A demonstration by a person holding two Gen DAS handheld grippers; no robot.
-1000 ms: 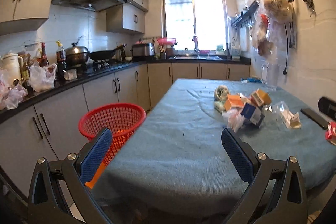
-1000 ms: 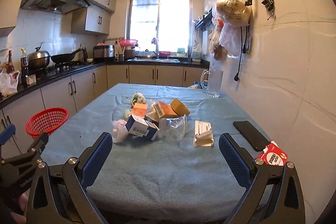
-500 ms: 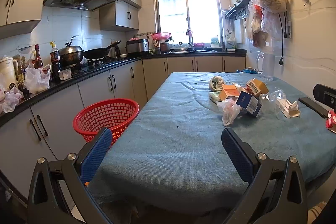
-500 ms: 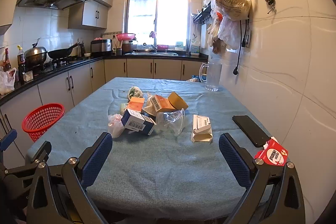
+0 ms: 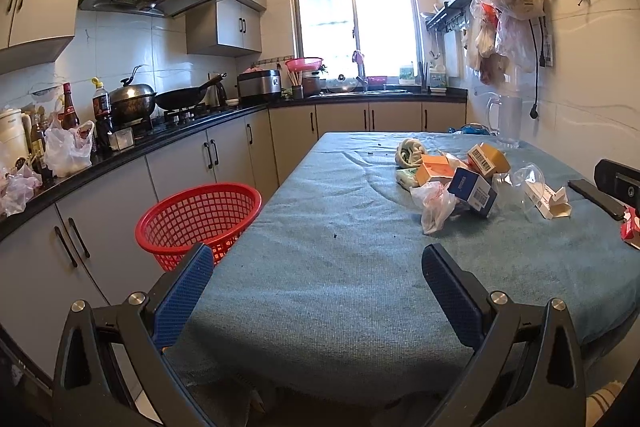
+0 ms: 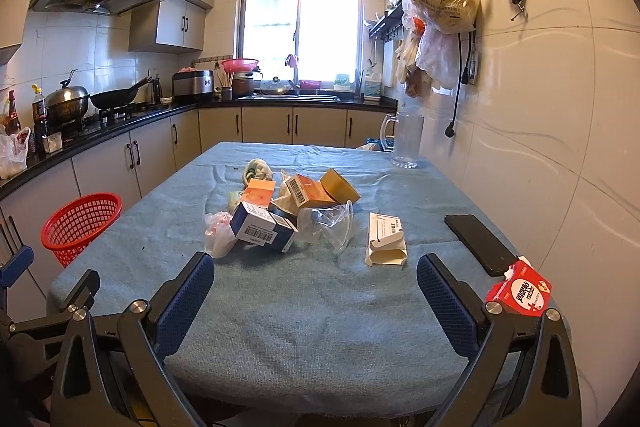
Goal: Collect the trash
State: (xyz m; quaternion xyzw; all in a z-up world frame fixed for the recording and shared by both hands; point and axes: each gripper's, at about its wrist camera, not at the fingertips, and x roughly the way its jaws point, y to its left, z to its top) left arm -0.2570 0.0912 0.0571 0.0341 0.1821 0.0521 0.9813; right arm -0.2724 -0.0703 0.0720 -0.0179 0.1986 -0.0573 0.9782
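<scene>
A heap of trash lies mid-table on the blue cloth: a blue-and-white box (image 6: 262, 227), an orange box (image 6: 260, 191), a brown box (image 6: 316, 189), a pink plastic bag (image 6: 219, 233), a clear crumpled plastic cup (image 6: 326, 223) and a white opened carton (image 6: 386, 239). The heap also shows in the left wrist view (image 5: 472, 191). A red mesh basket (image 5: 200, 217) stands left of the table (image 6: 320, 299), also in the right wrist view (image 6: 80, 223). My left gripper (image 5: 318, 283) is open and empty at the near left table edge. My right gripper (image 6: 314, 291) is open and empty, short of the heap.
A black phone (image 6: 478, 243) and a red-and-white packet (image 6: 520, 291) lie at the table's right edge. A clear jug (image 6: 406, 141) stands at the far right. The kitchen counter (image 5: 120, 151) with pots and bottles runs along the left. Bags hang on the right wall (image 6: 444, 7).
Both grippers have shifted slightly; the views rose and tilted a little. Both stay open and empty. The trash has not moved.
</scene>
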